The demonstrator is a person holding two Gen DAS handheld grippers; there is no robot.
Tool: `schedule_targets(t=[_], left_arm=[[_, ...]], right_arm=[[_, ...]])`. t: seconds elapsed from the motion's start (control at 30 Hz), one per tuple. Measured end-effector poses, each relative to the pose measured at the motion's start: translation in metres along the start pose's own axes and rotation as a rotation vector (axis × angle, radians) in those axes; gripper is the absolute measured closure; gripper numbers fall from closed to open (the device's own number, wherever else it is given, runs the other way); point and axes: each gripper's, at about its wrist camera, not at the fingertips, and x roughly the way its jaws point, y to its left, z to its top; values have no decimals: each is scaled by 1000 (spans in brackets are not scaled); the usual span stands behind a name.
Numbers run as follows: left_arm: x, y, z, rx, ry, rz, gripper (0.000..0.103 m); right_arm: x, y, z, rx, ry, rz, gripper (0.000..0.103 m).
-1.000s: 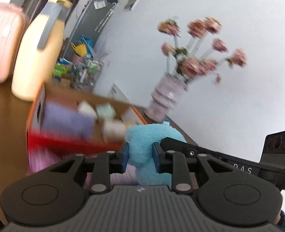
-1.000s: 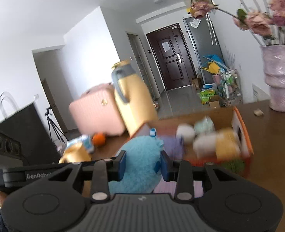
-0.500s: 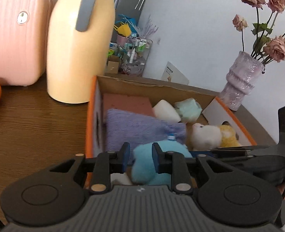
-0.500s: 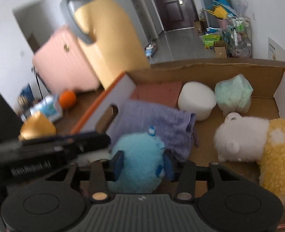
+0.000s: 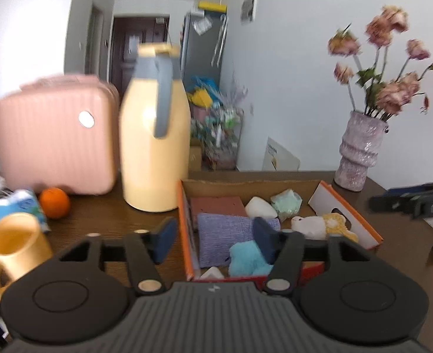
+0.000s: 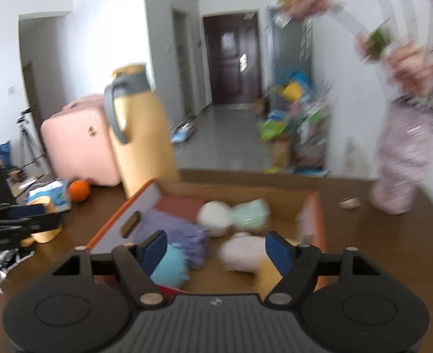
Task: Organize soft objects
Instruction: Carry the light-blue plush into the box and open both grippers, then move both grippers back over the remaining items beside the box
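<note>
An orange-edged cardboard box (image 5: 184,214) (image 6: 119,214) stands on the brown table. In its near corner lies a blue plush toy (image 5: 246,257) (image 6: 169,266), next to a purple towel (image 5: 222,235) (image 6: 172,229). A white-and-yellow plush (image 5: 319,225) (image 6: 243,251), a white foam ball (image 5: 260,207) and a mint soft lump (image 5: 285,201) lie further in. My left gripper (image 5: 215,239) hovers over the box's near left wall; its jaws are opening and grip nothing. My right gripper (image 6: 216,250) hangs above the box's near side, its jaws also opening, with nothing held.
Behind the box stand a tall yellow jug (image 5: 154,147) and a pink case (image 5: 54,138). An orange (image 5: 54,203), a tissue pack (image 5: 7,209) and a yellow mug (image 5: 13,244) sit at the left. A vase of flowers (image 5: 359,153) stands at the right.
Both grippers held the blue plush, lowered it into the box and let it go. Both have since drawn back and up, with their jaws spread wide.
</note>
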Motion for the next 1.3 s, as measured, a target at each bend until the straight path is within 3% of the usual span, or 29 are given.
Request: schedule_targets(t=[0.1,0.2,0.43,0.63,0.97,1.03,1.3], left_arm=[[-37,-10,-15,30,-90,55,22],[-65,-22,-24,56,-154,81,21],[-118,-41,-35,65,-221,94,19],[-164,-53,-76,66,-247,80,15],[-211,-63,-162,4,-133,29,15],[-208,-62,-166,0,-91,5,15],[-181,-64,-162,1,-65,-1,15]], right_arm=[[-44,-6,-17,-41,-82,-81,19],[-73,-3,-29,-62,-142,-120,18],[-120,11,-52,-49,-213,-101,18],[-161,29,-113,-21,-248,-57,18],[-201,49,-220,64,-164,-12,18],[-202,49,-227,69,-143,5,18],[-185,43,-221,89,-130,0,19]])
